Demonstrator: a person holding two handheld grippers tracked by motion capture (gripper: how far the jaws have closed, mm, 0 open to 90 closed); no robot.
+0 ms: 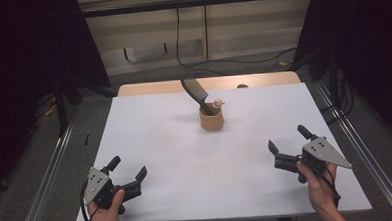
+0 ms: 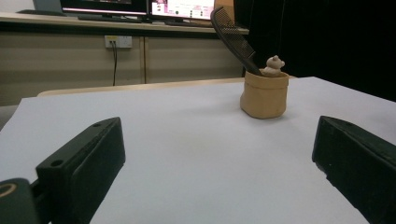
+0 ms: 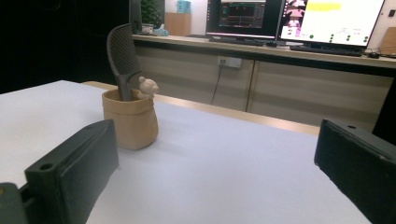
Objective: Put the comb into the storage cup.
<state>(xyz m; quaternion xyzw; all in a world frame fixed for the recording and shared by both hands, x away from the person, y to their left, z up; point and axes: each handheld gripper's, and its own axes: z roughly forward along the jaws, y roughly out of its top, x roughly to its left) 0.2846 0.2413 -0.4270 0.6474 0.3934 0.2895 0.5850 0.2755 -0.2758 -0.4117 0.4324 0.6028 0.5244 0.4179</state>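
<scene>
A small tan pot [image 1: 212,119] [image 2: 264,95] [image 3: 130,119] stands upright near the middle of the white table top [image 1: 186,156], toward the far side. A black comb [image 1: 195,91] [image 2: 231,38] [image 3: 123,60] leans out of it, and a little tan bear figure [image 1: 218,103] [image 2: 273,66] [image 3: 147,87] sits at its rim. My left gripper [image 1: 128,169] [image 2: 215,163] rests open at the near left corner, holding nothing. My right gripper [image 1: 287,139] [image 3: 215,172] is open at the near right, also with nothing in it. Both stand well short of the pot.
A bare wooden strip [image 1: 153,87] edges the table's far side. Cables [image 1: 202,67] trail on the floor beyond it. Metal rails [image 1: 51,167] run along both sides. Monitors [image 3: 299,21] stand on a desk behind.
</scene>
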